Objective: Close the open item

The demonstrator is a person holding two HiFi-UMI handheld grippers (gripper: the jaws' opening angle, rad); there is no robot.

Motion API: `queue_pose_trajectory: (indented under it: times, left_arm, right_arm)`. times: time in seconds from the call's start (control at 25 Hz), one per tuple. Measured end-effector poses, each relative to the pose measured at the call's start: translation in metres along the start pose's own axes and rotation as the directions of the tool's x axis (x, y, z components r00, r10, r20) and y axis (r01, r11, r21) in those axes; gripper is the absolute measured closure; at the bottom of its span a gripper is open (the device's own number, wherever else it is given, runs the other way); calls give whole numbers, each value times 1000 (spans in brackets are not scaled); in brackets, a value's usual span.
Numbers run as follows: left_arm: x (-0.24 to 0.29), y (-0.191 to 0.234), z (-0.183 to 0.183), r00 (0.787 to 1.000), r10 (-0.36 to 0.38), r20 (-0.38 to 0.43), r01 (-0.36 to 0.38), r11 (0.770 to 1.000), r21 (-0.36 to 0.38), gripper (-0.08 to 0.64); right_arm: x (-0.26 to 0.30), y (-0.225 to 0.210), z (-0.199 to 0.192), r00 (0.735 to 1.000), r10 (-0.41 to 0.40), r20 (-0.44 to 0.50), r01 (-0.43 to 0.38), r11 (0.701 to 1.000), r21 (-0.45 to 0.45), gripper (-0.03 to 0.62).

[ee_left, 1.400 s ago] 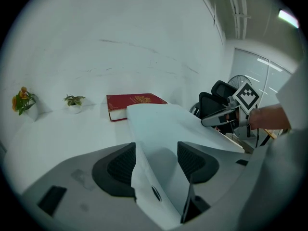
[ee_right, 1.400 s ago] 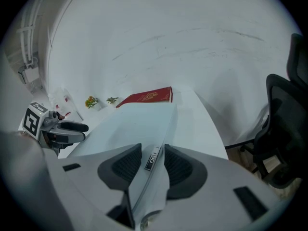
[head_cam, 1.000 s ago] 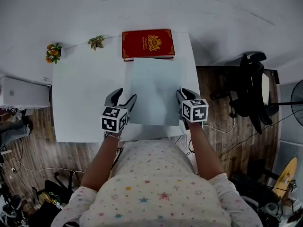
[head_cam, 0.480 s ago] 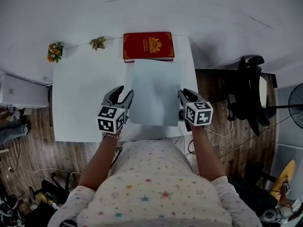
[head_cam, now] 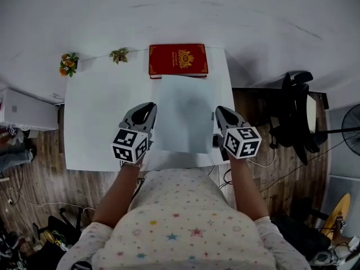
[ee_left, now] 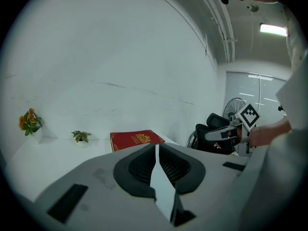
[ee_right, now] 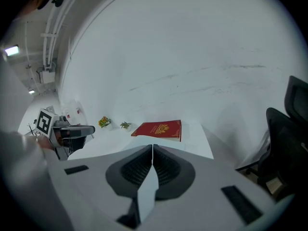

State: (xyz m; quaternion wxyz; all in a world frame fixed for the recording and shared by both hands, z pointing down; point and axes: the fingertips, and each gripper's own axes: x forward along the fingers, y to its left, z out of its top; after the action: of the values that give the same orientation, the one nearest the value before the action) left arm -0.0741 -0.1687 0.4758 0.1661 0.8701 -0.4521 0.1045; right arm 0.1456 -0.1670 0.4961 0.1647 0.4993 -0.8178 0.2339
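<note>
Sheet (head_cam: 184, 114) rose, left gripper (head_cam: 149, 108) just closed on it.

White table (head_cam: 93, 122) against white wall (head_cam: 169, 10), wood floor (head_cam: 34, 170), black chair (head_cam: 295, 111), fan (head_cam: 353, 122)

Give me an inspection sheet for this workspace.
Surface: white table against the wall.
Job's things: red book at far edge; pale sheet reaching from it toward the person.
Clutter: flowers, small plant at the back.
Grippers: left gripper jaws have just been closing, sheet's left edge between them; right gripper shut on its right edge.
Cables: cables on the floor.
Surroundings: chair, fan at right.
</note>
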Motion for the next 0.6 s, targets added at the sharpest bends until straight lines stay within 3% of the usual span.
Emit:
queue_pose_trajectory:
  times: [0.28,0.6]
  left_arm:
    - [-18,-10,38,993,-42,111,38,999,30,545]
    - [-32,-25,74,981,-82,175,66,993,95,548]
  right_arm:
    - [-21,19,34,995,10,97,-8,1000,-25,592]
    - [-40,34,68,980,17,198,-7,998,-55,592]
